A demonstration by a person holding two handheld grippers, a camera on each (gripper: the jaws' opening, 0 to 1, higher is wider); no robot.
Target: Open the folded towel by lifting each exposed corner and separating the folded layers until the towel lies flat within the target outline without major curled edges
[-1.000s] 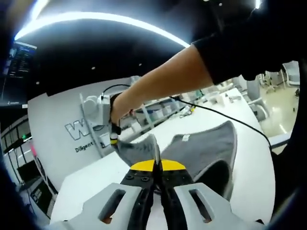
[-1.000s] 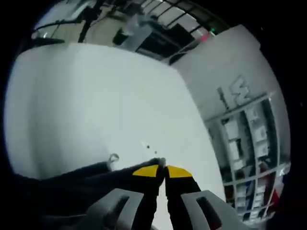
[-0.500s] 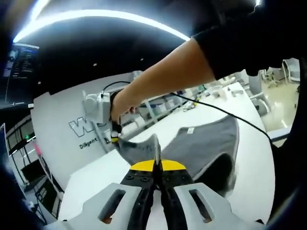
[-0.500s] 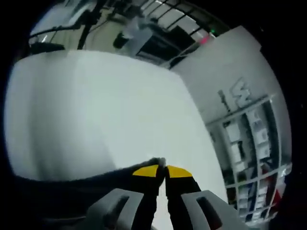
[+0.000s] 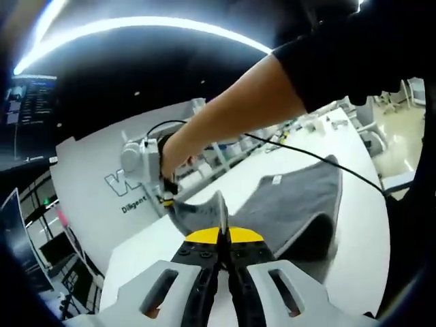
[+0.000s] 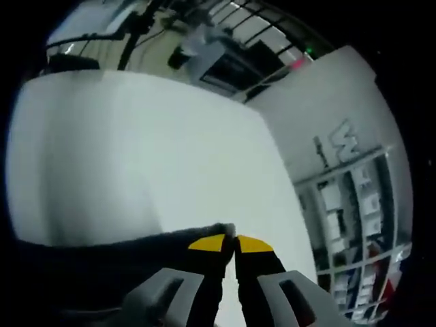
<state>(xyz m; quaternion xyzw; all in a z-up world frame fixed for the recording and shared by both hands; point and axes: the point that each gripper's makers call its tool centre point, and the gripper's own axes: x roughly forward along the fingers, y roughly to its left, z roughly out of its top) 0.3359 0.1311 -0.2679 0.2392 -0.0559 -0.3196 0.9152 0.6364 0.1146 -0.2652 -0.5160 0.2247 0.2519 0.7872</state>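
Left gripper view: left gripper (image 5: 223, 235), yellow-tipped jaws pressed together and pinching an edge of the grey towel (image 5: 293, 201); towel is spreading away over the white table (image 5: 354, 225), its near corner lifted off the surface. The right gripper (image 5: 165, 197), held by a bare forearm (image 5: 231, 112) in a black sleeve, is gripping another raised towel corner; a black cable (image 5: 306, 158) is trailing across. Right gripper view: right gripper (image 6: 228, 240), jaws closed on the towel's dark edge (image 6: 102, 262), is hanging over the white table (image 6: 136, 157); shelving (image 6: 354, 204) is standing beyond.
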